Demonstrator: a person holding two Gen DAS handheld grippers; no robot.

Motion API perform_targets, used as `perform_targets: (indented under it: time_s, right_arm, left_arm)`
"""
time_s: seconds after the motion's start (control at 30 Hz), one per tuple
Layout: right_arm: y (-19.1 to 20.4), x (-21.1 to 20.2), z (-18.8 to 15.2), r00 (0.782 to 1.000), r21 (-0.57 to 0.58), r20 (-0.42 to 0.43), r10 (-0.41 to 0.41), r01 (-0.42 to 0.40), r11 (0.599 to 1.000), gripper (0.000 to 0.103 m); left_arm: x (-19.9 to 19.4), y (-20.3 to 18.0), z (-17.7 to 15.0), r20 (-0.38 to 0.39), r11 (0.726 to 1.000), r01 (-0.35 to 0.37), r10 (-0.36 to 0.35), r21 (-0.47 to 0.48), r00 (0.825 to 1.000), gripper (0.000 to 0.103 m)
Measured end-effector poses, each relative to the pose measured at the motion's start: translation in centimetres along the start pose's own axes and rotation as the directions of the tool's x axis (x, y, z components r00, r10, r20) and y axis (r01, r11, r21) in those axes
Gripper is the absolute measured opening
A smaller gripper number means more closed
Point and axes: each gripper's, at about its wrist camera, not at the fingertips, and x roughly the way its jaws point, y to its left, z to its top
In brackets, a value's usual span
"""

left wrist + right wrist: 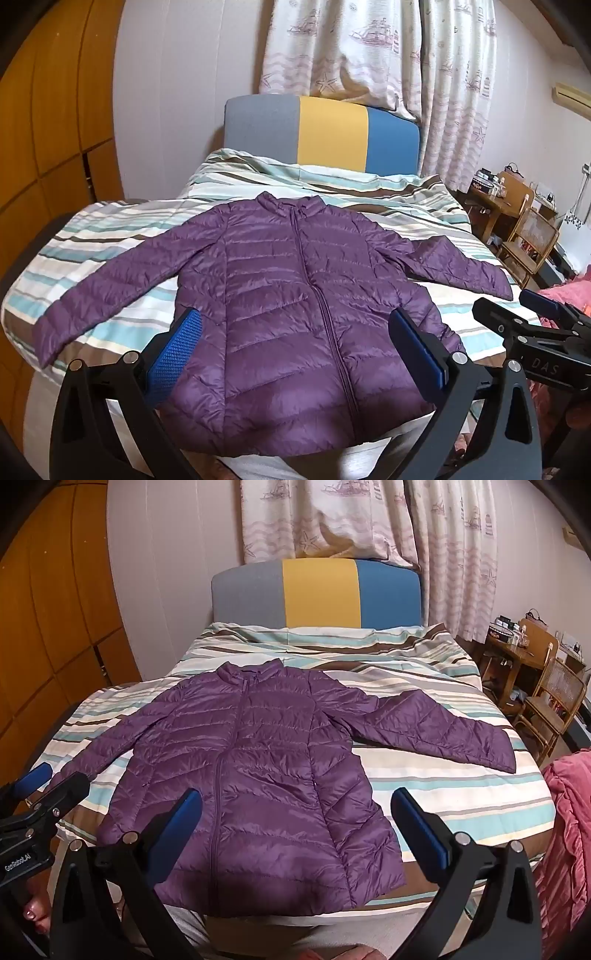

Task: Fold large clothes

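Observation:
A purple quilted puffer jacket point(291, 295) lies flat and zipped on the striped bed point(110, 236), collar toward the headboard, both sleeves spread out to the sides. My left gripper point(295, 332) hovers open above the jacket's lower hem, nothing between its blue pads. In the right wrist view the same jacket point(258, 768) lies left of centre, and my right gripper point(295, 812) hangs open over its lower right corner, holding nothing. Each gripper shows at the edge of the other's view: the right gripper point(517, 314), the left gripper point(48, 779).
A grey, yellow and blue headboard point(321, 133) stands under patterned curtains point(369, 48). Wooden cupboards point(48, 110) line the left wall. A wooden desk and chair point(546, 686) sit at the right, beside a pink blanket point(569, 830). A hand with painted nails point(35, 912) shows low left.

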Motion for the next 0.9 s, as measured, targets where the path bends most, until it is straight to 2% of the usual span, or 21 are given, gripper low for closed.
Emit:
perform_targets:
  time_s: [0.07, 0.43, 0.9]
  right_arm:
    - [-0.08, 0.18, -0.03, 1.000, 0.016, -0.021, 0.009, -0.009, 1.000, 0.101]
    - [0.32, 0.74, -0.80, 1.000, 0.019, -0.018, 0.006, -0.006, 1.000, 0.101]
    - [-0.50, 0.47, -0.05, 0.999, 0.029, -0.029, 0.015, -0.014, 0.999, 0.101]
  left_arm:
    - [0.00, -0.08, -0.02, 0.000, 1.000, -0.003, 0.003, 0.007, 1.000, 0.100]
    - [-0.79, 0.10, -0.82, -0.004, 1.000, -0.003, 0.003, -0.003, 1.000, 0.100]
    - [0.03, 0.03, -0.49, -0.015, 1.000, -0.002, 0.002, -0.005, 1.000, 0.100]
